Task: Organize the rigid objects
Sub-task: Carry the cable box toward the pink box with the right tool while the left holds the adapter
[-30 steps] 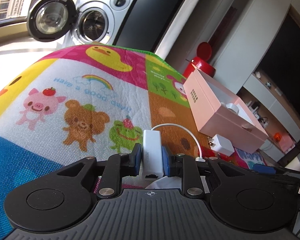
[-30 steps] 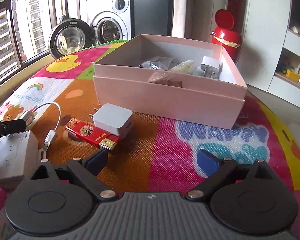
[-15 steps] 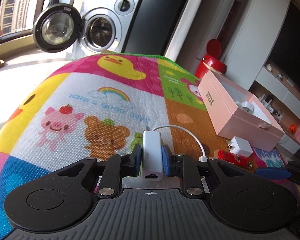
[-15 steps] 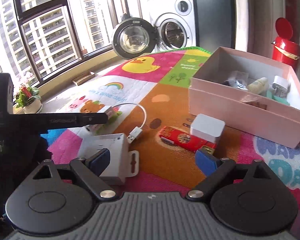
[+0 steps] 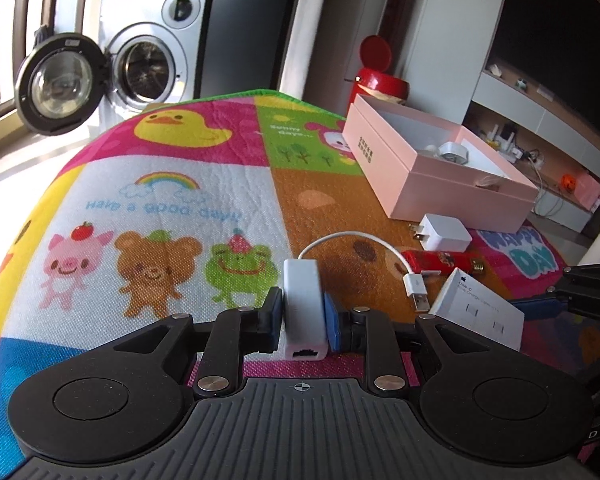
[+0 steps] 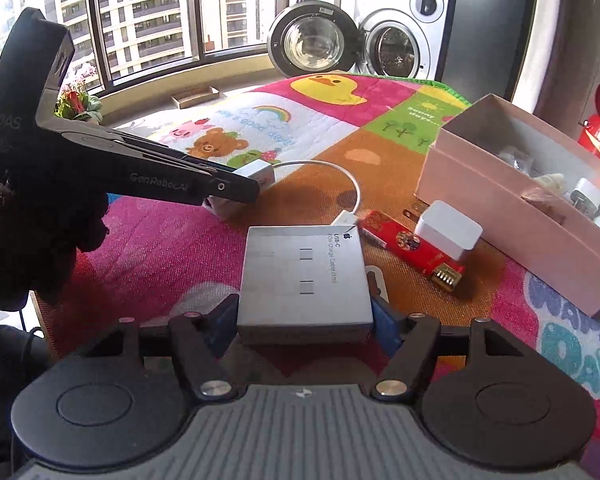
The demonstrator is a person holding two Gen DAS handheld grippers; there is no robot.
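Observation:
My left gripper is shut on a white network adapter with a white cable and USB plug; it also shows in the right wrist view. My right gripper has its blue pads against both sides of a flat white USB-C cable box, which also shows in the left wrist view. A white wall charger and a red stick lie on the mat before the open pink box, which holds small items.
The colourful cartoon play mat covers the surface. A washing machine with its door open stands beyond the mat's far edge. A red bin stands behind the pink box. Windows are at the left.
My right gripper swung left and came down around the white cable box, its pads closing onto it. My left gripper kept hold of the adapter and turned its view slightly right.

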